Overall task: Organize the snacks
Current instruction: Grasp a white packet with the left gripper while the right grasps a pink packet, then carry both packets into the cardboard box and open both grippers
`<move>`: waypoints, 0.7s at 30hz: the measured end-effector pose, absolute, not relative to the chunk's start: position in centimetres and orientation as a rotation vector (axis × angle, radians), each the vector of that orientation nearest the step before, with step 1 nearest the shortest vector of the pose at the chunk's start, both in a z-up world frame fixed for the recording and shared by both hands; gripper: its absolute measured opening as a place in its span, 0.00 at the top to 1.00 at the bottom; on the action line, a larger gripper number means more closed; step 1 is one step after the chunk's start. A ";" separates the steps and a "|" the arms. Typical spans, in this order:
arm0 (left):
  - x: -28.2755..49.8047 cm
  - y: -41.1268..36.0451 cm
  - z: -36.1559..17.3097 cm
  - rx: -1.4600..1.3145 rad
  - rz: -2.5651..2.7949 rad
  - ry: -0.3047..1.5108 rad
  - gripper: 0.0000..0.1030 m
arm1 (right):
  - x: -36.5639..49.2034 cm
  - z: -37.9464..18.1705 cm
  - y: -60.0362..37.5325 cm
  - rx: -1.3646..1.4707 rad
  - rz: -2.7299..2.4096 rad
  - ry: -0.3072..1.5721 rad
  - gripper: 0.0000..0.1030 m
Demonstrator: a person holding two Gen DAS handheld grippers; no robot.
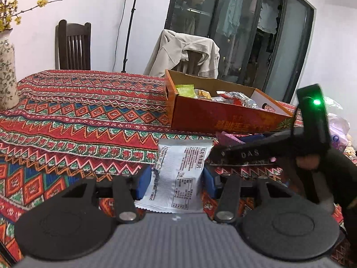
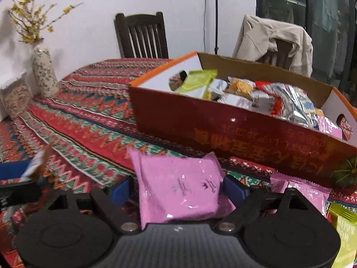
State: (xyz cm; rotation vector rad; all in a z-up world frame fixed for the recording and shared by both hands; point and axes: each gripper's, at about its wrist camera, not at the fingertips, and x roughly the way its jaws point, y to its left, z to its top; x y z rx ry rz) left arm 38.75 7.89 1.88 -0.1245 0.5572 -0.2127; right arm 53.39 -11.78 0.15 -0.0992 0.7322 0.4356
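Observation:
My left gripper is shut on a white snack packet with printed text, held above the patterned tablecloth. My right gripper is shut on a pink snack packet, held just in front of the red cardboard box. The box holds several snack packets, among them a green one and a silver one. The box also shows in the left wrist view, ahead and to the right. The right gripper's body shows there too, near the box's front.
Another pink packet and a green packet lie on the cloth at the right. A flowered vase stands at the far left. Two chairs stand behind the table, one draped with a beige jacket.

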 end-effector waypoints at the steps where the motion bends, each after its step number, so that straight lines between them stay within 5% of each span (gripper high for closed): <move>1: 38.2 7.8 2.1 -0.126 -0.208 0.554 0.52 | 53.7 0.1 -11.9 -0.101 0.441 0.733 0.14; 4: 36.7 7.6 2.6 -0.130 -0.194 0.544 0.52 | 54.3 0.3 -12.5 -0.067 0.452 0.742 0.21; 6: 35.6 7.4 3.0 -0.132 -0.187 0.537 0.51 | 54.1 0.5 -12.9 -0.061 0.435 0.743 0.39; 9: 34.3 7.1 3.5 -0.136 -0.175 0.535 0.51 | 52.4 0.8 -13.6 -0.035 0.452 0.756 0.44; 21: 31.2 2.3 5.1 -0.091 -0.232 0.529 0.51 | 36.6 1.7 -19.0 0.009 0.445 0.696 0.47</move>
